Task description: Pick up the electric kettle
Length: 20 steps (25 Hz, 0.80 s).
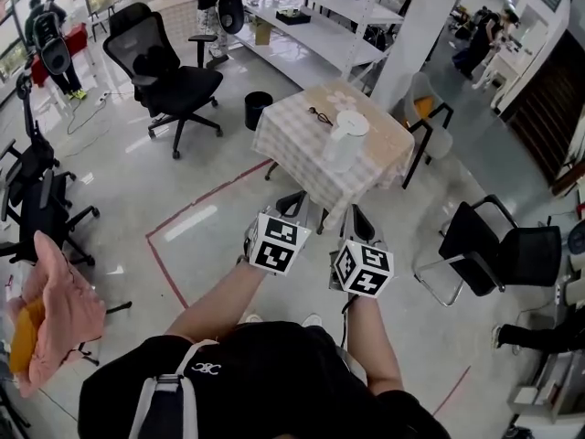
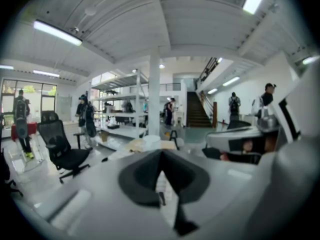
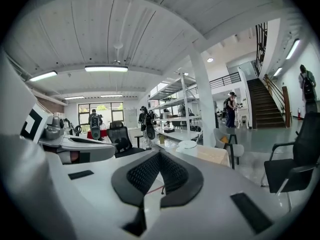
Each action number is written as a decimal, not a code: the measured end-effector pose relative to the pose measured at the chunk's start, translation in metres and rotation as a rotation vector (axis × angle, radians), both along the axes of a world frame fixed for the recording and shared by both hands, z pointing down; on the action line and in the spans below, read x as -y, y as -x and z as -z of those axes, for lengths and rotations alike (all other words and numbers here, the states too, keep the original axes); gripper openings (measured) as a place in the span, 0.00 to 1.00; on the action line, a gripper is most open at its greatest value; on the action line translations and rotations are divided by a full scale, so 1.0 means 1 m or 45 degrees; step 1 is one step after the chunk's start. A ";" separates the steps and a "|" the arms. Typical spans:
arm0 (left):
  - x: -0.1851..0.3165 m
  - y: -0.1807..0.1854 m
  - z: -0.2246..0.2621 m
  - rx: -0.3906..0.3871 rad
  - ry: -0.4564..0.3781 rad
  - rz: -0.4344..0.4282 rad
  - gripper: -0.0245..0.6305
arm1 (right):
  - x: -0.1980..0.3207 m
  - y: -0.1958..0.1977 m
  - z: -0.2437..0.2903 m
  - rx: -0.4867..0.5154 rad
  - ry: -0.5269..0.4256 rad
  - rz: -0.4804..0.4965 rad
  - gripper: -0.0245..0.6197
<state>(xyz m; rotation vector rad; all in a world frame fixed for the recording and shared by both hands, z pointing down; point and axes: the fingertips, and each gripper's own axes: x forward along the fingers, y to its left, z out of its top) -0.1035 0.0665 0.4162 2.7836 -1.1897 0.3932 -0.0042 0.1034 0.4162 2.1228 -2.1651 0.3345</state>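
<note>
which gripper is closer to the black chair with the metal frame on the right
Right. The right gripper is on the black chair's side, apart from it across open floor; the left gripper is beyond the right one, farther away.

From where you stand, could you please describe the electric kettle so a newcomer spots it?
Beside the white pillar stands a small table with a checked cloth. The electric kettle is the tall white jug on it, beside a thin black cable.
</note>
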 end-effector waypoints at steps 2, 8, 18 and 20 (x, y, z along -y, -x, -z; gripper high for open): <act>0.001 0.002 -0.002 0.002 0.006 0.000 0.04 | 0.001 0.003 0.001 -0.002 -0.004 0.001 0.03; 0.001 0.007 -0.005 0.012 0.021 -0.020 0.04 | 0.002 0.011 -0.005 -0.013 0.017 -0.001 0.03; 0.005 0.022 -0.016 0.005 0.057 -0.053 0.04 | 0.001 0.030 -0.007 -0.013 0.013 -0.004 0.03; 0.003 0.022 -0.016 0.010 0.050 -0.067 0.04 | 0.000 0.032 -0.008 0.002 0.021 -0.004 0.03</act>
